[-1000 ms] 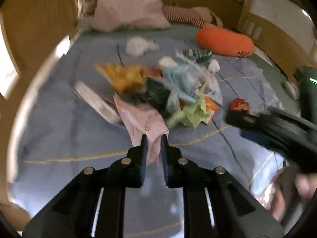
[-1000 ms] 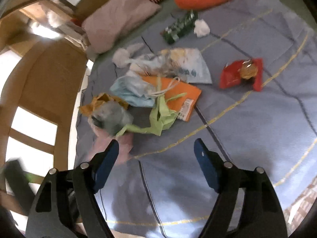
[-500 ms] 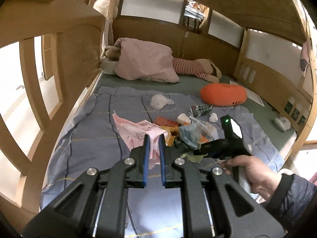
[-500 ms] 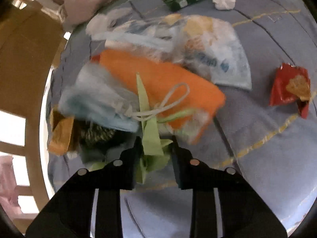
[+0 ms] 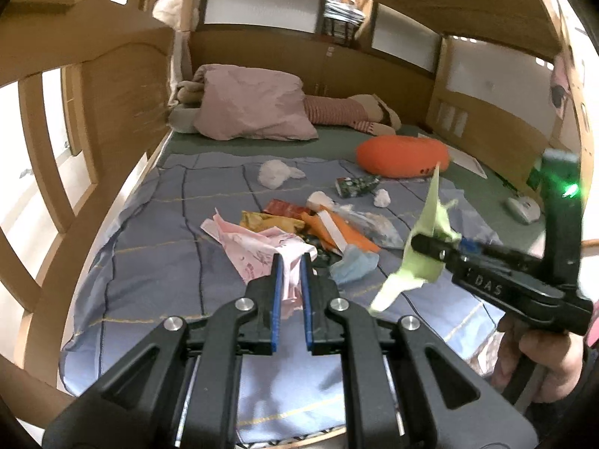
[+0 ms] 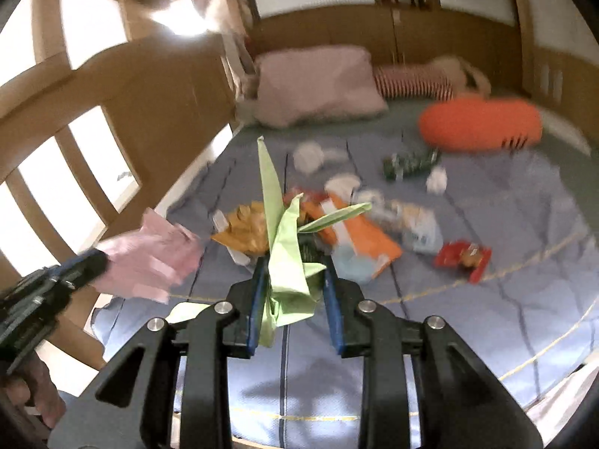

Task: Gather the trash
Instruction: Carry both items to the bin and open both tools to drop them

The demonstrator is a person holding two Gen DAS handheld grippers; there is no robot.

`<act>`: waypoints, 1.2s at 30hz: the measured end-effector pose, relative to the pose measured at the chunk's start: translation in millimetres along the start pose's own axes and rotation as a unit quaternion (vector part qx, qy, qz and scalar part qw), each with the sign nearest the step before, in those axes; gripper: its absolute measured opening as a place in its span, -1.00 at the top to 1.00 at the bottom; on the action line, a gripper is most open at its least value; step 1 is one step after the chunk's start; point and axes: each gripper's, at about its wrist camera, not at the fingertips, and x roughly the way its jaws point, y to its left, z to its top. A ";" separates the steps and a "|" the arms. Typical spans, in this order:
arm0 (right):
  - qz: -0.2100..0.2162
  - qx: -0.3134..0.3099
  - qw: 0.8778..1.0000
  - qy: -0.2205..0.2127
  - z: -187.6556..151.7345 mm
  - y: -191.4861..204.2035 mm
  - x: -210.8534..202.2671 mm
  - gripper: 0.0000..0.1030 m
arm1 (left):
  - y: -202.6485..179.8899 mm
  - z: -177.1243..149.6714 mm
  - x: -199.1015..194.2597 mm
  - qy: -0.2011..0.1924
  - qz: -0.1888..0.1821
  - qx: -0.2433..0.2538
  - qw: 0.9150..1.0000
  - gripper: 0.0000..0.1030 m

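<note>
Both grippers lifted their trash off the bed.
Right gripper pinched creased green paper (pointed folds); left gripper clamped crumpled pink paper.

- The letters "DAS" are seen in pale print on the black side of the right gripper (left wrist view only).
- Print is carried by the green wrapper and the pink paper, but none of it can be read.
</note>
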 end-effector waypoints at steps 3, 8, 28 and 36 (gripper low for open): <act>-0.010 -0.008 1.000 -0.012 -0.5 1.1 -12.3 0.43 | -10.5 -7.8 -4.5 0.001 0.012 0.008 1.000 0.80; -0.011 -0.009 1.000 -0.016 -2.3 3.0 -22.4 0.43 | -17.2 -12.8 -10.7 0.012 0.004 0.003 1.000 0.80; -0.007 -0.010 1.000 -0.020 -1.7 -0.9 -15.2 0.43 | -14.4 -9.8 -10.4 0.007 0.016 0.007 1.000 0.80; -0.007 -0.006 1.000 -0.020 -1.4 -2.4 -15.1 0.43 | -16.1 -9.0 -10.3 0.006 0.015 0.006 1.000 0.80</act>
